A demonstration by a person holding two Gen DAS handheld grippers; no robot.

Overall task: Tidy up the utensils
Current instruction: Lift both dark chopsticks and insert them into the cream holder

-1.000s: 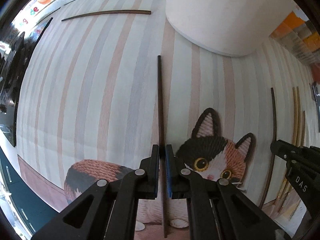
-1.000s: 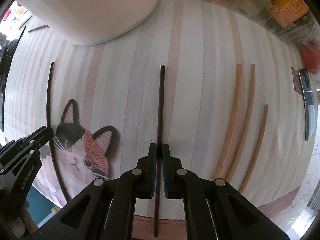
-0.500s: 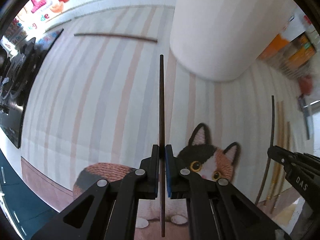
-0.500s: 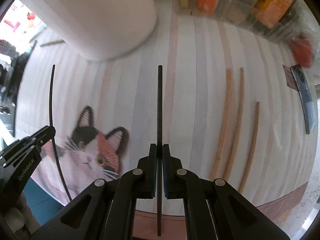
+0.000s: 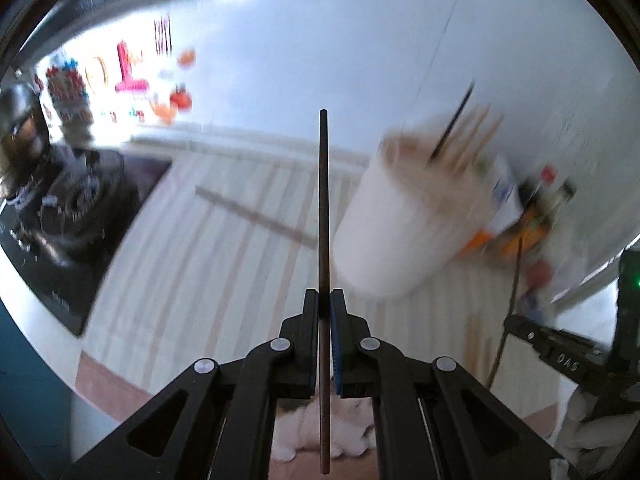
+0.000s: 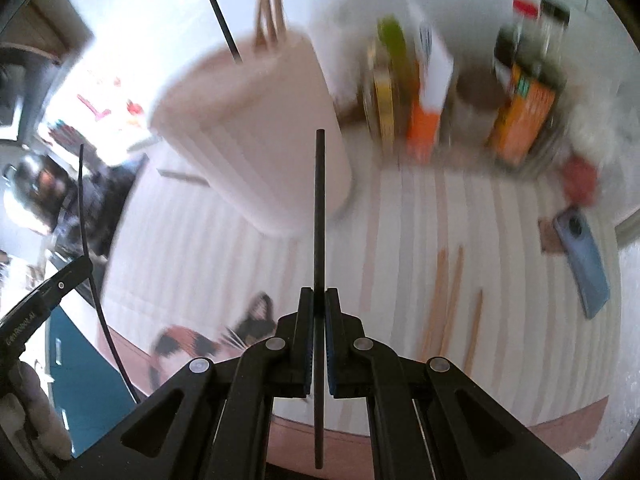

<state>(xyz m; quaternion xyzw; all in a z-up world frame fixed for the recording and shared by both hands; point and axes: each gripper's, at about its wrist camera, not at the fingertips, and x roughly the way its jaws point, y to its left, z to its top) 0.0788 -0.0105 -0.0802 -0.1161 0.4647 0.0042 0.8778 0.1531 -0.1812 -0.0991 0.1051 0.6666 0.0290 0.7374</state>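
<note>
Black chopsticks (image 5: 323, 216) (image 6: 319, 216) sit clamped, one in each gripper (image 5: 325, 300) (image 6: 319, 298), raised near the white holder (image 6: 256, 136), presumably for dropping in.

Only "DAS" reads clearly — white letters on the right gripper (image 5: 516, 326) — other print blurred.
</note>
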